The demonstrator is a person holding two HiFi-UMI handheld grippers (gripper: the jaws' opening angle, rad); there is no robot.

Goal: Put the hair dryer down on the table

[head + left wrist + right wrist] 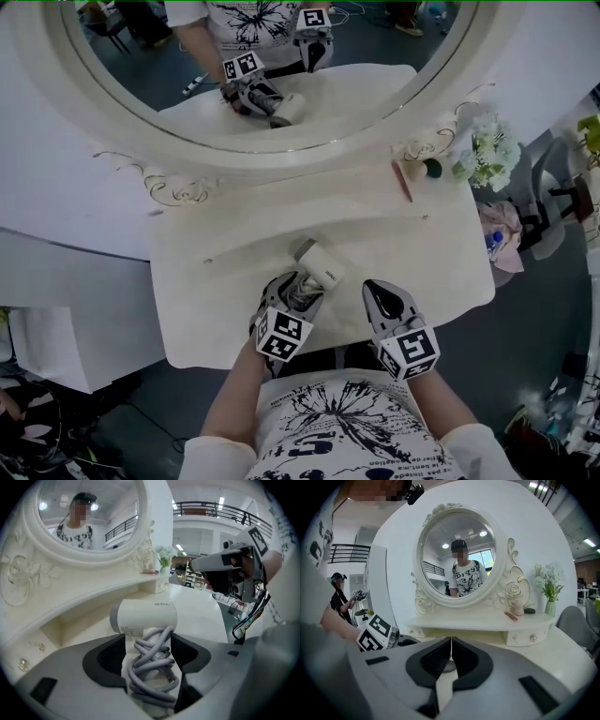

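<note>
My left gripper (300,287) sits apart round the hair dryer (321,265), right gripper (381,293) closed; I'd back straight out, not snagging the cord (152,660).

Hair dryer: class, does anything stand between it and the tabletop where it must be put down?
Nothing visible does. The hair dryer sits between the left gripper's fingers over bare table.

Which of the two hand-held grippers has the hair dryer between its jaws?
The left hand-held gripper: the cord-wrapped handle of the hair dryer stands between its jaws. The right hand-held gripper has its jaws together, with nothing between them.
</note>
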